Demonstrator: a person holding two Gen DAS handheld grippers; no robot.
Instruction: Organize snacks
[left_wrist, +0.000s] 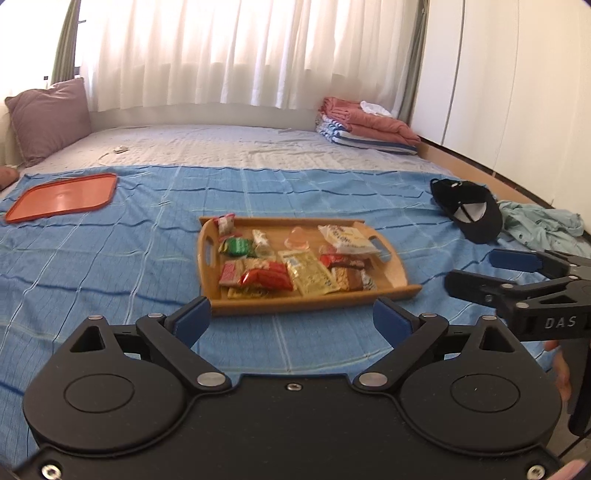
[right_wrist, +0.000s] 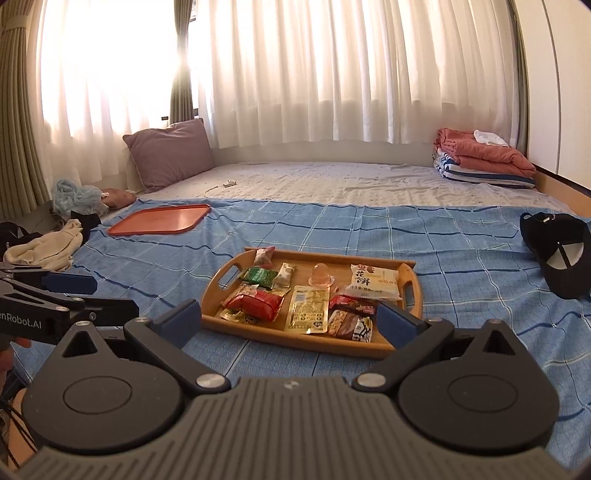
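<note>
Hovering side by side above the near edge of the bed (right_wrist: 332, 184), the left gripper (left_wrist: 291, 314) and the right gripper (right_wrist: 288, 321) both hold nothing, their blue-padded fingers (left_wrist: 192, 319) spread wide. Both point toward the wooden tray (right_wrist: 393, 345), probably so either one can reach it with a short push forward.

The snacks (right_wrist: 310, 301) all lie inside that tray, which rests on the blue checked sheet (right_wrist: 461, 251) near the front of the bed. They lie flat and loosely packed, some overlapping: a red packet (right_wrist: 258, 303) sits on top of paler ones at the left, a yellow sachet (right_wrist: 309, 309) lies in the middle, a white bag (right_wrist: 375, 282) sits at the right by the handle slot, and a green packet (right_wrist: 258, 276) lies toward the back. A small clear jelly cup (right_wrist: 320, 276) stands upright, dome up.

The tray's long axis runs left to right across both views, slightly skewed so its right end sits nearer the right gripper. The yellow sachet runs front to back, its short end facing the grippers, which would suit a pinch across its width. The white bag and red packet lie crosswise.

An orange tray (right_wrist: 162, 219) lies bare, well apart at the far left. That fits snacks gathered in one tray, or snacks waiting to be sorted across; the pictures do not settle which.
</note>
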